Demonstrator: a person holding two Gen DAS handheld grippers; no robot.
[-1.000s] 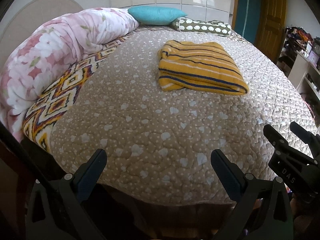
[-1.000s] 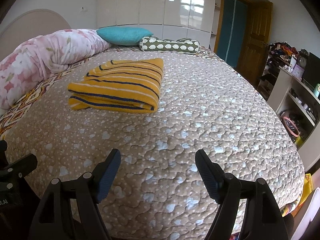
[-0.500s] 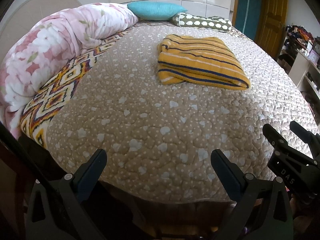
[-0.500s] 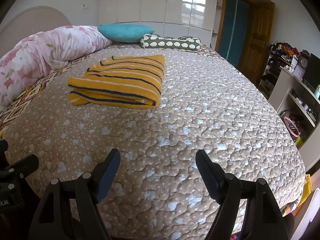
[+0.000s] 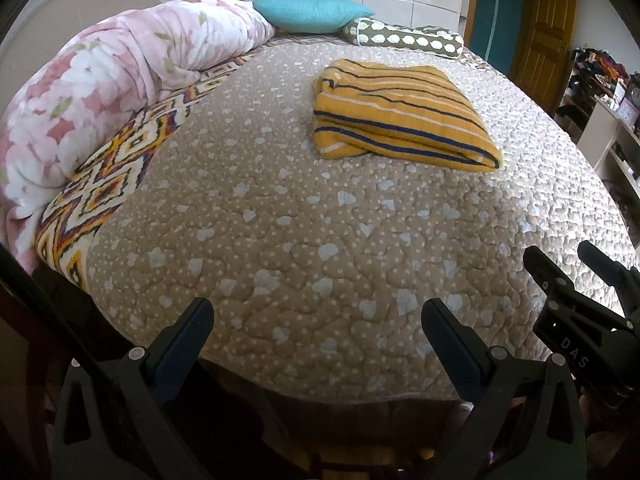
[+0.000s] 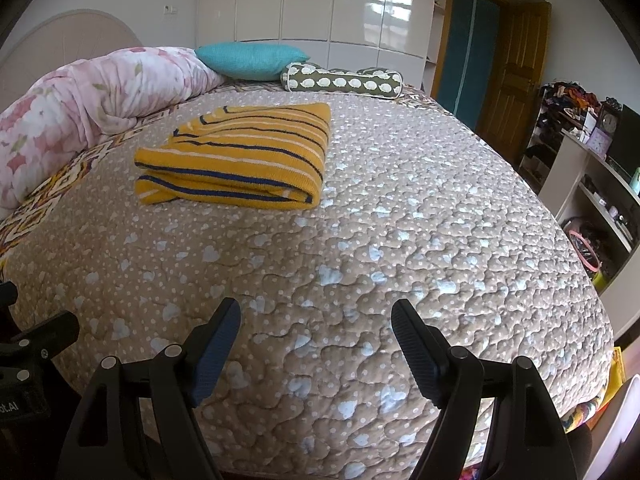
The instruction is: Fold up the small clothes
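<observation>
A yellow sweater with dark blue and white stripes (image 5: 396, 110) lies folded in a flat rectangle on the beige quilted bed (image 5: 320, 240); it also shows in the right wrist view (image 6: 240, 160). My left gripper (image 5: 316, 328) is open and empty at the bed's near edge, well short of the sweater. My right gripper (image 6: 316, 328) is open and empty, also at the near edge, and shows at the right of the left wrist view (image 5: 580, 280).
A rolled pink floral duvet (image 5: 100, 92) lies along the bed's left side. A teal pillow (image 5: 312, 12) and an olive dotted bolster (image 5: 404, 38) sit at the head. Shelves with clutter (image 6: 592, 168) and a wooden door (image 6: 512, 80) stand to the right.
Both cameras have tilted or dropped slightly, so the sweater sits a little higher in each view. The sweater itself has not moved and both grippers stay open.
</observation>
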